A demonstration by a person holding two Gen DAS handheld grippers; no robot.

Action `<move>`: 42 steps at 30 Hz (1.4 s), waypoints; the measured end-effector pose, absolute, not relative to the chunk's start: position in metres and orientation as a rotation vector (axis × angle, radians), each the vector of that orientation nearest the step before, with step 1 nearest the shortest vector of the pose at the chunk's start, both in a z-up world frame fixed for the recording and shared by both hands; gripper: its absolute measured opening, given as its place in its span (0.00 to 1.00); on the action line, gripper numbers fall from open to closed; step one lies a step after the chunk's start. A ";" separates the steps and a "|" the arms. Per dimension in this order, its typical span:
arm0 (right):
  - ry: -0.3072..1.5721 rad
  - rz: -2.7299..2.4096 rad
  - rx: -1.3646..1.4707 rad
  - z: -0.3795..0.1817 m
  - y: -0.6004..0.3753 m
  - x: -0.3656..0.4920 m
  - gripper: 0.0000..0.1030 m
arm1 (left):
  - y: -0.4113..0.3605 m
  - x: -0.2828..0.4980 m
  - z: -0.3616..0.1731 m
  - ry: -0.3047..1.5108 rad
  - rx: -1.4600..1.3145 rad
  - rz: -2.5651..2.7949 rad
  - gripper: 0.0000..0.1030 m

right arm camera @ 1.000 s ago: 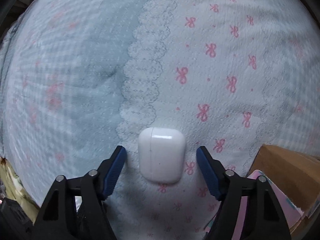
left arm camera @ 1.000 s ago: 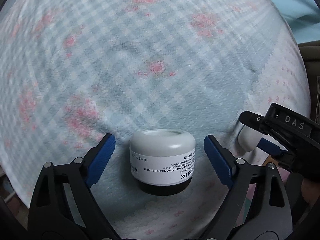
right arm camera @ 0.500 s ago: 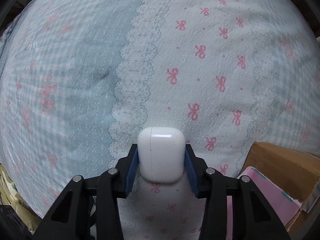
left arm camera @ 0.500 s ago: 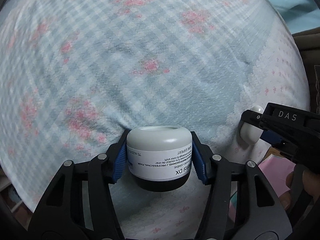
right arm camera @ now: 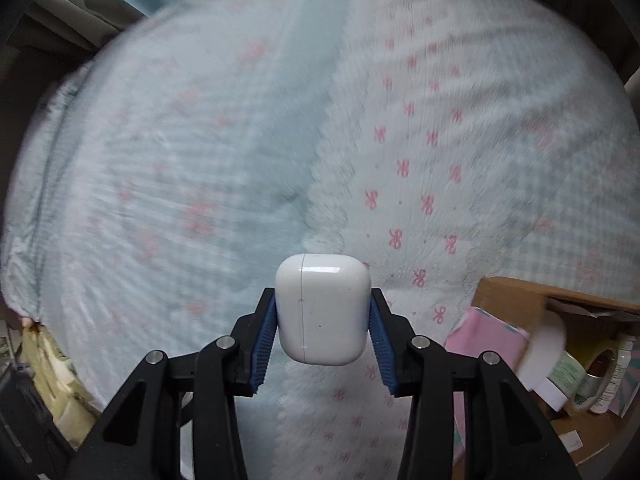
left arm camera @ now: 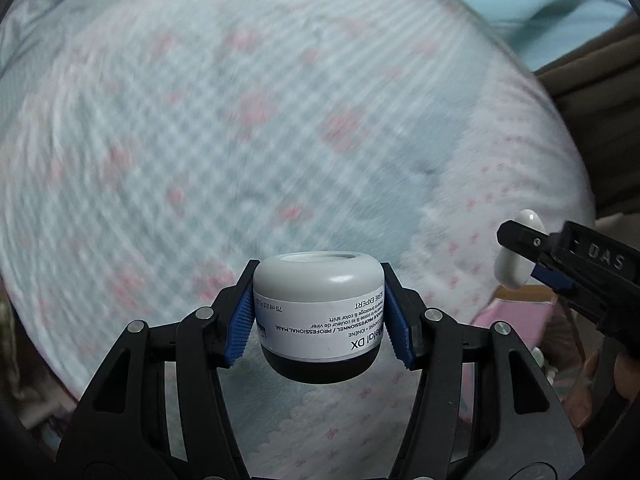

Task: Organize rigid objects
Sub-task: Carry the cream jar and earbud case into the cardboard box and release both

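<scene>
A white cream jar [left arm camera: 318, 312] with a black base and a printed label hangs above the bed, clamped between the blue pads of my left gripper [left arm camera: 318, 316]. My right gripper [right arm camera: 322, 330] is shut on a white earbud case [right arm camera: 323, 308], also lifted off the bedding. In the left wrist view the right gripper [left arm camera: 556, 264] shows at the right edge with the white case [left arm camera: 516, 252] in its jaws.
The bed cover [right arm camera: 240, 160] is pale blue check with pink flowers and a white panel with pink bows [right arm camera: 440, 160]. A cardboard box [right arm camera: 560, 344] at the lower right holds a pink packet [right arm camera: 488, 340], a tape roll and several bottles. Brown furniture stands beyond the bed.
Both grippers closed on their objects, the left on the jar and the right on the case, then rose off the bed. The bedding now looks farther away and blurred.
</scene>
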State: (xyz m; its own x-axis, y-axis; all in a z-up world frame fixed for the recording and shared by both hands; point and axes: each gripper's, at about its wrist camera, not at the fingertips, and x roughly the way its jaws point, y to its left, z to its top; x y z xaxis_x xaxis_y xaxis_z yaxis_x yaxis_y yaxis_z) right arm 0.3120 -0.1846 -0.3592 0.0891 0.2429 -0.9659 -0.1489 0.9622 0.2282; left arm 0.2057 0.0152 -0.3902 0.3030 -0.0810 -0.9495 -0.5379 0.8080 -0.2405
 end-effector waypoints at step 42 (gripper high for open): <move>1.313 0.054 0.257 -0.306 -0.528 0.229 0.40 | -0.371 0.235 -0.320 1.274 0.023 -0.411 0.52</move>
State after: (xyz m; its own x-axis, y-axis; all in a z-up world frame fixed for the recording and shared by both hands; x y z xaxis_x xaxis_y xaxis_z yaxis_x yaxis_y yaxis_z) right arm 0.2292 -0.5276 -0.3060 0.2583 0.1842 -0.9483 0.1055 0.9704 0.2172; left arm 0.2353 -0.3710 -0.3204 0.2306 -0.2863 -0.9300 0.3112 0.9272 -0.2083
